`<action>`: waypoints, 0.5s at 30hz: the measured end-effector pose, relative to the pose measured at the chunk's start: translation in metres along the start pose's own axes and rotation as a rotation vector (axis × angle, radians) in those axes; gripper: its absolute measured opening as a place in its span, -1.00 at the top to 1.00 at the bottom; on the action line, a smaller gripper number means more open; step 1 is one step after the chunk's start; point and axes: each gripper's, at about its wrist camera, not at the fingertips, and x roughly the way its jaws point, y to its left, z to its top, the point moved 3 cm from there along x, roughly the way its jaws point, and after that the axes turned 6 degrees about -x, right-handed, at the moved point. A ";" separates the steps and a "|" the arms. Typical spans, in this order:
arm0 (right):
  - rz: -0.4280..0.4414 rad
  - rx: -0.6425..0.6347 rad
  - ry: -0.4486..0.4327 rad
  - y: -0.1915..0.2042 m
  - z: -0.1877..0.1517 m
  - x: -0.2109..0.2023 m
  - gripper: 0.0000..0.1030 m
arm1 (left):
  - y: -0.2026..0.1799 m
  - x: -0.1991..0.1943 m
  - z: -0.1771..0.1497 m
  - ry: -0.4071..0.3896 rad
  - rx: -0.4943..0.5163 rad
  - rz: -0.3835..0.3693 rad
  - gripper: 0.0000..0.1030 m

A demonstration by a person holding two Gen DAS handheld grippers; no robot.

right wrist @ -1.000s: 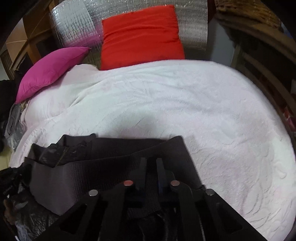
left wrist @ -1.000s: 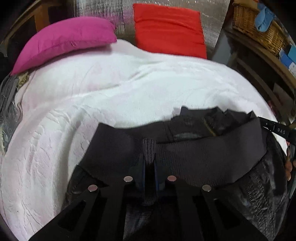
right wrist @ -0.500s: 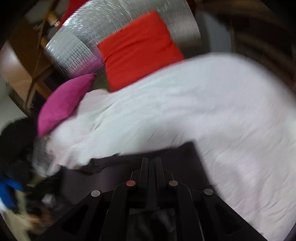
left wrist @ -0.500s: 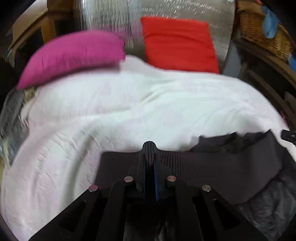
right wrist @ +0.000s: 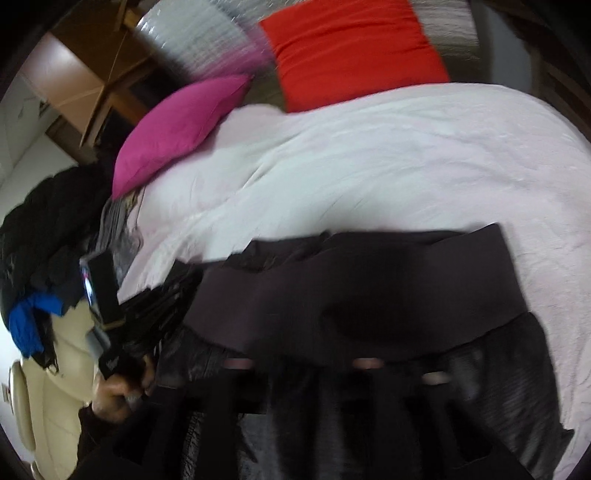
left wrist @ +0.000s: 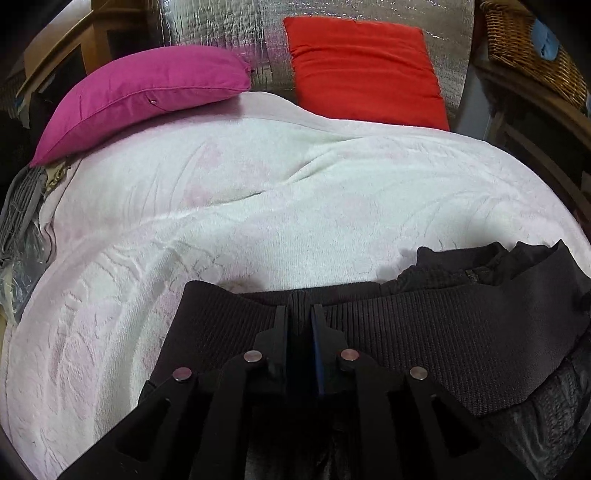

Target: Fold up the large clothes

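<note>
- The dark ribbed-knit garment with a wide waistband (left wrist: pixel 424 332) lies at the near edge of the bed, on the white textured bedspread (left wrist: pixel 258 206); in the left wrist view it fills the area from 6 o'clock to 3 o'clock.
- The left gripper (left wrist: pixel 299 321) has its jaws almost closed, pinching the upper edge of the waistband between the two black fingers (left wrist: pixel 279 332).
- In the right wrist view the same garment (right wrist: pixel 369 288) covers the lower half, and the picture is blurred.
- The right gripper (right wrist: pixel 295 369) is mostly hidden under the dark cloth, so I cannot tell how far its jaws are open or whether they hold the cloth.
- At 8 o'clock in the right wrist view, the person's left hand (right wrist: pixel 114 395) holds the other black tool.
- A magenta pillow (left wrist: pixel 140 96) sits at 11 o'clock and a red square cushion (left wrist: pixel 362 70) at 1 o'clock, both at the far side of the bed, against a silver foil-like panel (left wrist: pixel 229 29).
- A wicker basket (left wrist: pixel 532 48) stands at 2 o'clock, beside the bed.
</note>
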 end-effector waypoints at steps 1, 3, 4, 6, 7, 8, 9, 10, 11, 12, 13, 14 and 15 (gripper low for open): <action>0.006 -0.001 -0.013 0.003 -0.002 0.003 -0.67 | -0.001 0.000 -0.001 0.002 0.000 0.002 0.69; -0.024 -0.014 -0.039 0.006 -0.004 0.009 -0.66 | -0.001 0.000 -0.001 0.003 -0.002 0.000 0.68; -0.071 -0.024 -0.051 0.004 -0.003 0.013 -0.61 | -0.001 0.001 -0.002 0.005 -0.004 0.002 0.64; -0.178 -0.036 -0.079 -0.003 -0.002 0.021 -0.39 | 0.000 0.002 -0.002 0.008 -0.005 0.008 0.58; -0.288 -0.058 -0.067 -0.012 -0.002 0.031 -0.16 | 0.001 0.003 -0.002 0.009 -0.007 0.009 0.51; -0.295 -0.052 -0.068 -0.018 -0.002 0.035 -0.12 | 0.002 0.002 -0.002 0.012 -0.012 0.013 0.39; -0.282 -0.015 -0.085 -0.025 -0.002 0.037 -0.10 | 0.003 0.001 -0.001 0.010 -0.018 0.020 0.31; -0.275 0.021 -0.095 -0.032 0.000 0.035 -0.04 | 0.005 -0.001 -0.001 0.008 -0.025 0.025 0.20; -0.267 0.040 -0.102 -0.035 0.001 0.033 -0.04 | 0.007 -0.004 -0.001 0.006 -0.032 0.027 0.18; -0.258 0.056 -0.114 -0.037 0.002 0.028 -0.04 | 0.008 -0.010 0.000 0.002 -0.038 0.024 0.17; -0.243 0.074 -0.128 -0.039 0.001 0.023 -0.04 | 0.011 -0.020 0.002 -0.007 -0.041 0.022 0.17; -0.227 0.097 -0.143 -0.042 0.001 0.015 -0.09 | 0.012 -0.030 0.005 -0.020 -0.040 0.025 0.16; -0.213 0.115 -0.151 -0.044 0.000 0.010 -0.09 | 0.015 -0.046 0.009 -0.047 -0.038 0.029 0.13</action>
